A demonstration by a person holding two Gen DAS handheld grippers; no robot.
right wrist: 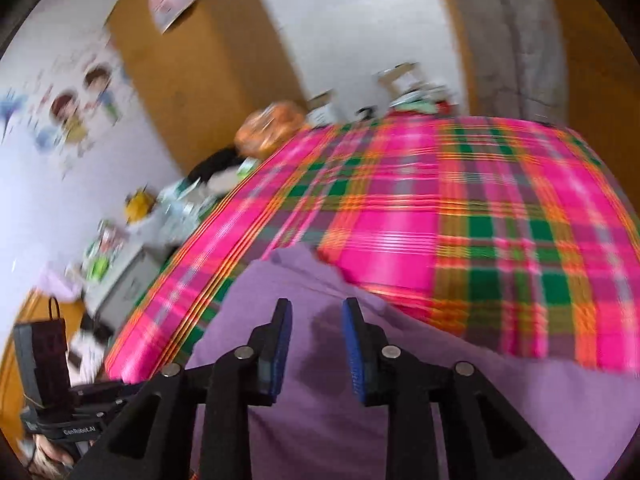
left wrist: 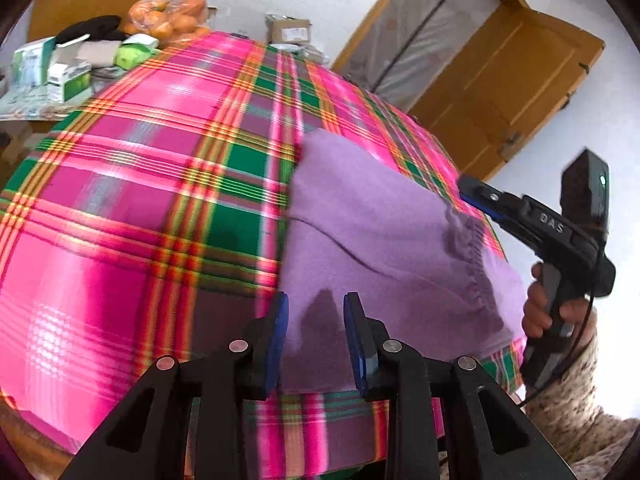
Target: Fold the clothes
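A purple fleece garment (left wrist: 384,248) lies folded on the pink, green and orange plaid cloth (left wrist: 160,184) that covers the table, close to the cloth's near edge and toward its right-hand side. A gathered, elastic-looking band runs across the garment near its right end.

The left gripper (left wrist: 316,340) hovers just above the near edge of the garment, its two blue-padded fingers (left wrist: 280,336) standing apart with nothing between them; only purple fleece shows through the gap, and their shadow falls on the fabric below.

The right gripper (right wrist: 316,344) is over the same garment (right wrist: 360,400) from the other side, fingers likewise spread and empty. In the left wrist view that right gripper (left wrist: 468,188) reaches in from beyond the garment's right end, blue tip near the elastic band; whether it touches the fabric I cannot tell. A hand (left wrist: 540,312) wraps its black grip, with a speckled knit sleeve (left wrist: 572,392) behind it.

At the far end of the plaid cloth from the garment sit a bag of oranges (left wrist: 172,16), some white and green boxes (left wrist: 68,76) and a dark cloth item (left wrist: 92,28). Beyond the cloth's far right side stands a wooden door (left wrist: 504,76). The right wrist view is blurred, but cartoon stickers (right wrist: 80,104) show on the wall left of the cloth.
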